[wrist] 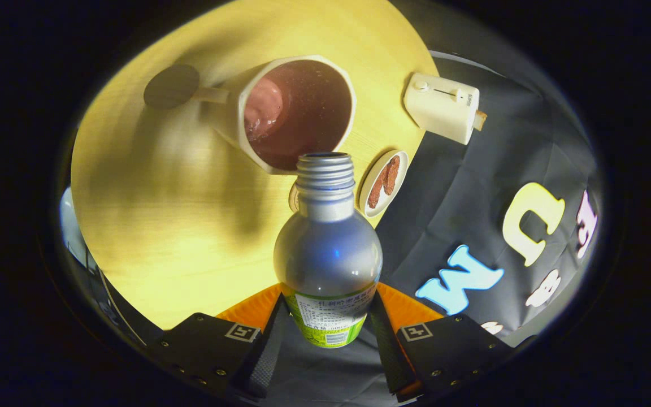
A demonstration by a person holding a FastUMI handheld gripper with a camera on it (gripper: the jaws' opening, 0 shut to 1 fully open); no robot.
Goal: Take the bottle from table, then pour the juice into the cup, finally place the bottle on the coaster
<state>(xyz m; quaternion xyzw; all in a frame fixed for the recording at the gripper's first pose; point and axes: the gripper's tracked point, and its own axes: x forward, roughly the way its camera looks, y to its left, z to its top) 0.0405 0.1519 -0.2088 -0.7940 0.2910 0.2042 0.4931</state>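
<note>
My gripper (328,322) is shut on a silver bottle (328,254) with a green label, both fingers pressing its lower body. The bottle is uncapped and tipped forward, its threaded mouth (325,164) right at the near rim of a white angular cup (297,110). The cup stands on the round yellow wooden table (150,215) and holds dark reddish liquid with a pale patch on its inner wall. A dark round coaster (171,86) lies on the table just beyond the cup's handle. The whole scene appears rotated, as the gripper is rolled over.
A small white plate (383,182) with brown food pieces sits at the table's edge beside the bottle's neck. A white boxy appliance (441,106) with a slider rests further along that edge. Black cloth wall lies beyond the table.
</note>
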